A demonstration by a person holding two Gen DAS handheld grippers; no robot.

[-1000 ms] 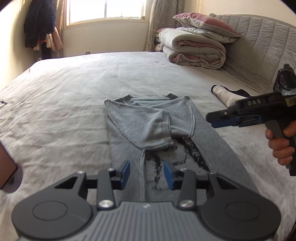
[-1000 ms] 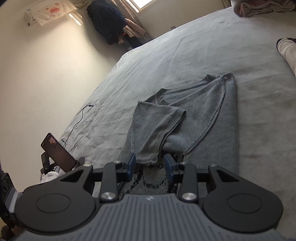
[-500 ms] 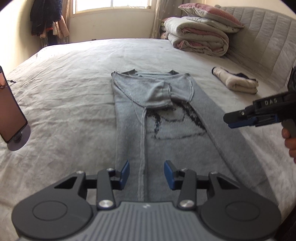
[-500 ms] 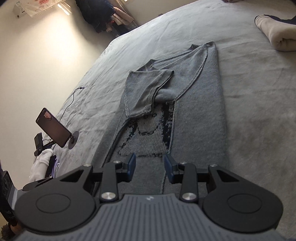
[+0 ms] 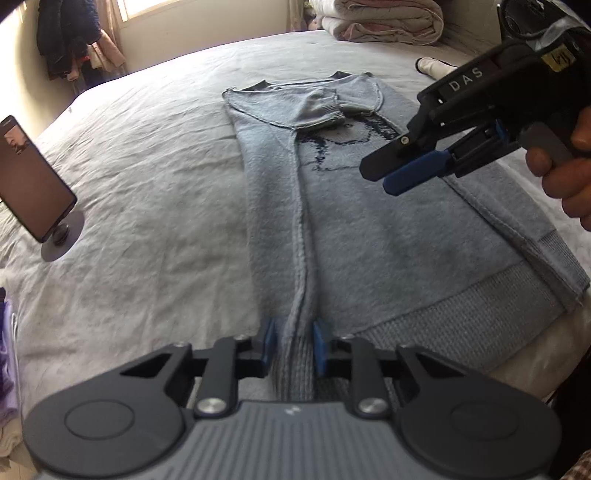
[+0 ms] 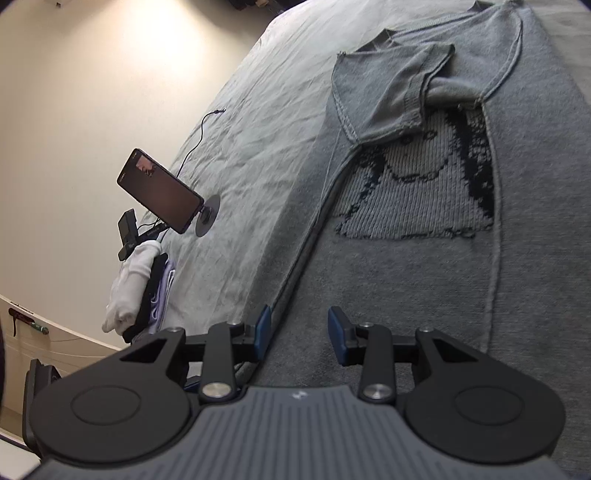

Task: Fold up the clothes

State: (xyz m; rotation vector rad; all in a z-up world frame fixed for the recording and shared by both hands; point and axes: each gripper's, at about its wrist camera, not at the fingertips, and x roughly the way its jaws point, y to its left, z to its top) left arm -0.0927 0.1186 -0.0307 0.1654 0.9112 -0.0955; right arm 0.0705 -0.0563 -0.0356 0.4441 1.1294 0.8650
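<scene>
A grey knit sweater with a dark face pattern lies lengthways on the bed, both sides and one sleeve folded inward. My left gripper sits at the ribbed hem, its jaws closing, with a raised ridge of the folded left edge pinched between the blue pads. My right gripper, held by a hand, hovers above the sweater's middle right. In the right wrist view the right gripper stands open just over the sweater near its lower left fold, with nothing clamped.
A phone on a round stand sits on the bed sheet at the left, also in the right wrist view with a cable. Folded quilts lie at the headboard. A clothes pile rests at the bed's edge.
My left gripper has drawn back and down along the sweater to its hem, and its jaws have closed onto the fold. The right gripper has come lower and nearer the sweater, still open.
</scene>
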